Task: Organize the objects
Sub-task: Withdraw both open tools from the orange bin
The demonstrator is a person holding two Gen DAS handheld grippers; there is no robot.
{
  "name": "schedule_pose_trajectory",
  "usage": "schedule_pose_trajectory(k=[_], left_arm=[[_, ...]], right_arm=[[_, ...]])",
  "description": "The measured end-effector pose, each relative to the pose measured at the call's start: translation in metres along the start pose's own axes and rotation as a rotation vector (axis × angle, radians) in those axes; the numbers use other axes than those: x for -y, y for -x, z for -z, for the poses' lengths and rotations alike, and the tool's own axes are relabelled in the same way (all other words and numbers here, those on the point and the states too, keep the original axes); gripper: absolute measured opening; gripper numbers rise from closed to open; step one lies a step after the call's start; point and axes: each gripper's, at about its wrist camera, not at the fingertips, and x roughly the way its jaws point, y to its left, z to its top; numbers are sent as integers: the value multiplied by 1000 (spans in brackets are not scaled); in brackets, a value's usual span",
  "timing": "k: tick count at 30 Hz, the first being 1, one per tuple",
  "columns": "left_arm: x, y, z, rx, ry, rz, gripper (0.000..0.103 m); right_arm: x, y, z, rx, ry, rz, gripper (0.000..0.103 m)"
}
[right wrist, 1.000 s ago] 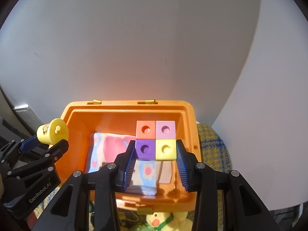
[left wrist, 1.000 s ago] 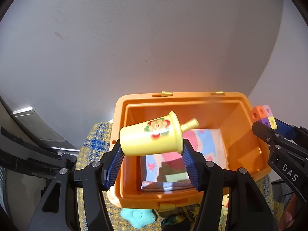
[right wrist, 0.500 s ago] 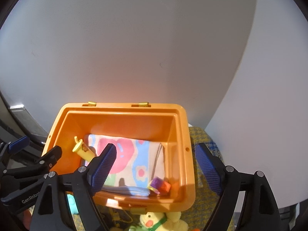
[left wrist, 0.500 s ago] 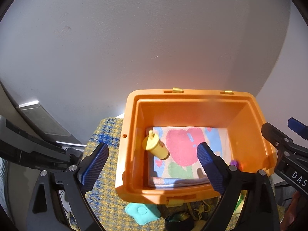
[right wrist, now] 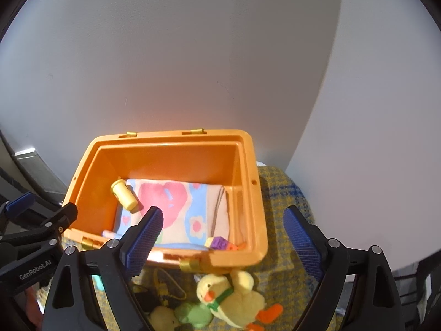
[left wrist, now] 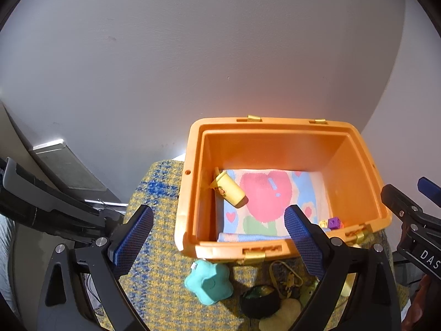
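The orange bin (left wrist: 275, 135) is taken as the landmark. Inside it, a folded patterned cloth (left wrist: 270, 201) is spread over the floor, a yellow toy cup (left wrist: 228, 187) is seen lying on its side on the cloth near the bin's left wall, and a cluster of coloured blocks (right wrist: 220, 244) is seen in the front right corner, beside the cloth. These three things can be counted as put away.

The left gripper (left wrist: 217, 237) is held in front of the bin's front left corner with its fingers (left wrist: 132, 234) spread wide and nothing between them. The right gripper (right wrist: 223, 237) is held before the bin's front wall, its fingers (right wrist: 143, 237) likewise wide apart and empty.

Outside the bin, in front of its front wall, several things are left on the checked yellow-and-blue fabric (left wrist: 154, 248): a teal star-shaped cushion (left wrist: 208, 282), a dark round item (left wrist: 259, 300) that cannot be identified, a yellow duck plush (right wrist: 231, 303), a green soft toy (right wrist: 193, 315) and a smaller yellow item (right wrist: 162, 317). The task is therefore judged to be partly done, with roughly as much left in front of the bin as has been placed inside it.
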Motion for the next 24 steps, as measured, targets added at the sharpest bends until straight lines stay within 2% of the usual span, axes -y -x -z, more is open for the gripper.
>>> schedule_pose_trajectory(k=[7,24], left_arm=[[1,15,16,11,-28,19,102],[-9,22,61,0,-43,47,103]], right_arm=[[7,11,18,-3,-28,8,93],[18,21,63,-29,-59,31,93]])
